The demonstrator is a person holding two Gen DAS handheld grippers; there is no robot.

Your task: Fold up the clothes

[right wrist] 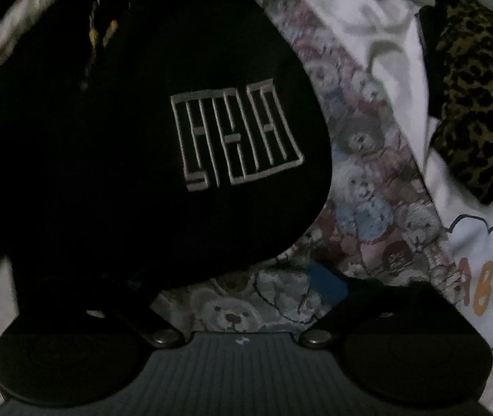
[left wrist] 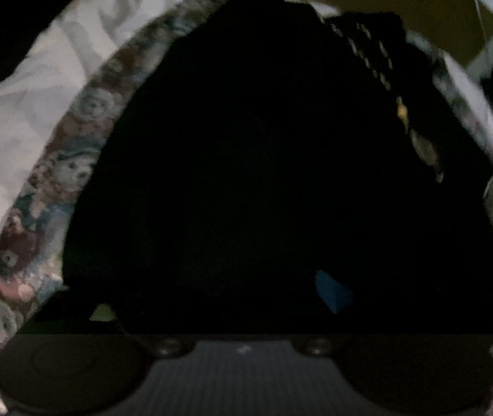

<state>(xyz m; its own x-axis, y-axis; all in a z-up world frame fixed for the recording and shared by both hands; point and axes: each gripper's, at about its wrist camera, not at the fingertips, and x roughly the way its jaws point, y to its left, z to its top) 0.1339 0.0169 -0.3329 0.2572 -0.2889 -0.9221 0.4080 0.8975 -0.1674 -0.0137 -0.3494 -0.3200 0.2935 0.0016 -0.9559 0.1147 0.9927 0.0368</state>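
A black hoodie (left wrist: 264, 145) fills the middle of the left wrist view, spread flat on the bedding. Its striped drawstring (left wrist: 378, 66) runs down the right side. My left gripper (left wrist: 217, 298) hovers just over the black cloth, open, with its jaws wide and only flat cloth below the gap. In the right wrist view the hoodie (right wrist: 107, 173) shows a grey embroidered logo (right wrist: 236, 138) and drawstrings (right wrist: 101, 34). My right gripper (right wrist: 225, 287) is open at the hoodie's lower edge, with the left finger over the black hem and the blue-padded finger (right wrist: 326, 287) over the blanket.
A teddy-bear patterned blanket (right wrist: 361, 180) lies under the hoodie, also along the left (left wrist: 62, 180). White printed bedding (right wrist: 482, 260) lies beyond it. A leopard-print cloth (right wrist: 475, 104) sits at the right. A brown cardboard piece (left wrist: 402, 0) shows at the top.
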